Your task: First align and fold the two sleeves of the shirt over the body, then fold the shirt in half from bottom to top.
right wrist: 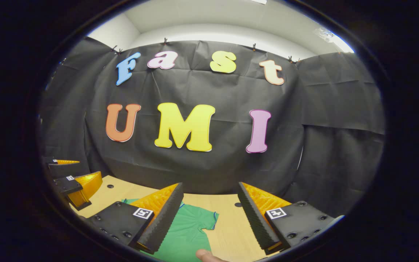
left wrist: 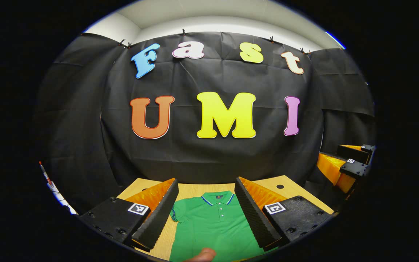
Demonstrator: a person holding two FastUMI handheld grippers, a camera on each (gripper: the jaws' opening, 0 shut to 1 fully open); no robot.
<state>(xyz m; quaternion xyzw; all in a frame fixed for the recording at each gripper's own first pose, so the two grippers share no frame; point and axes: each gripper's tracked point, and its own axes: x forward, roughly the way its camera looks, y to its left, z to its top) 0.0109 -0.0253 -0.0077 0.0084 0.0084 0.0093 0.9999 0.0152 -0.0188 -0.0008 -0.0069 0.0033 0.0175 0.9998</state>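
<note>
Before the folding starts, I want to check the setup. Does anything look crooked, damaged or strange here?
Nothing stands out. The green shirt lies flat on the wooden table, face up, collar toward the wall, sleeve spread out. Both the left gripper and the right gripper hang open above it, touching nothing.

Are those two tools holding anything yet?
No. Both the left tool and right tool are open above the shirt, gripping nothing.

Black cloth wall [left wrist: 213, 160] clipped up, white ceiling [left wrist: 209, 22] above — light wooden table [right wrist: 227, 233] below
</note>
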